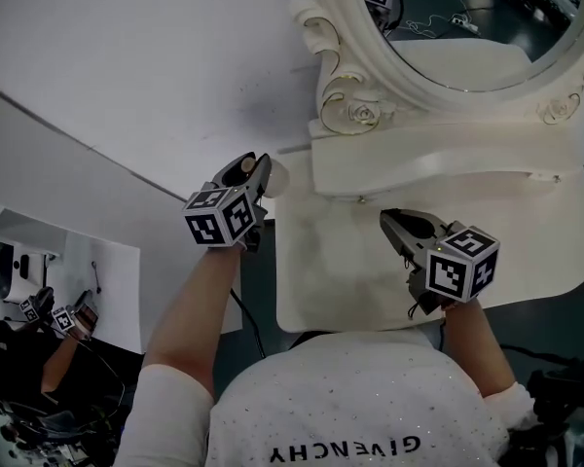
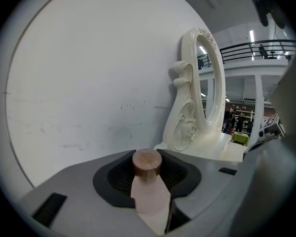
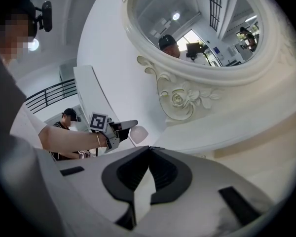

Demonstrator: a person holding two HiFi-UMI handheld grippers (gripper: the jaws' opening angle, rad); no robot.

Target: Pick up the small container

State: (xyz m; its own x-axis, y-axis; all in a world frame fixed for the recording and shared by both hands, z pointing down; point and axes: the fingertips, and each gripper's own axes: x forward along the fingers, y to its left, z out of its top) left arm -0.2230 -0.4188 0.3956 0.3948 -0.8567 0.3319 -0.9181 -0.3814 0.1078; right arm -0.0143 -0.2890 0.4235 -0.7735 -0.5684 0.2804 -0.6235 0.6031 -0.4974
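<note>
With your left gripper [image 2: 149, 168] clamped on the small container [image 2: 149, 194], held up by the far-left corner of the table [image 1: 350, 285], and your right gripper [image 3: 149, 151] closed empty, any slackening or tilt could let its smooth body slide out.

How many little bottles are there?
1. The small container, with its brown wooden cap, is clamped between the left gripper's jaws, held up beside the white vanity table. Others may be hidden out of view.
</note>
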